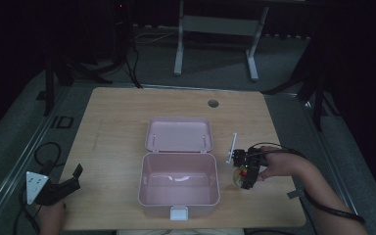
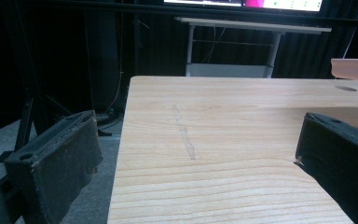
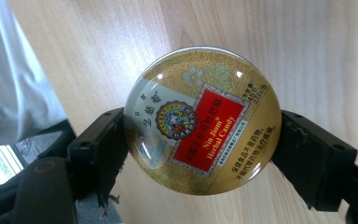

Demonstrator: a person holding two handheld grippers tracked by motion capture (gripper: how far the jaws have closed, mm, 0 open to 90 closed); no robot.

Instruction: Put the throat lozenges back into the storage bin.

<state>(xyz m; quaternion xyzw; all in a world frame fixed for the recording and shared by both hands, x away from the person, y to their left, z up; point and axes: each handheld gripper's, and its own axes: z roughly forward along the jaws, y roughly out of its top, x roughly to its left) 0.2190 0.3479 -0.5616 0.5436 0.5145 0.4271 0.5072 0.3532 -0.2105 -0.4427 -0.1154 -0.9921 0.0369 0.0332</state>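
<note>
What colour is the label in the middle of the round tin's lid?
Red, with gold lettering, on the gold-patterned tin. The right gripper view shows it best.

Left gripper [image 2: 196, 154] w/ black jaws wide apart, nothing btwn them, light wood table [image 2: 223, 121] ahead, faint grey streak [image 2: 184, 135] on it, pink box edge [image 2: 354, 69] top right, white desk frame [image 2: 242, 46] beyond.

1 candy tin [image 3: 202, 120], 1 pink box [image 1: 178, 191], 2 hand-held grippers
</note>
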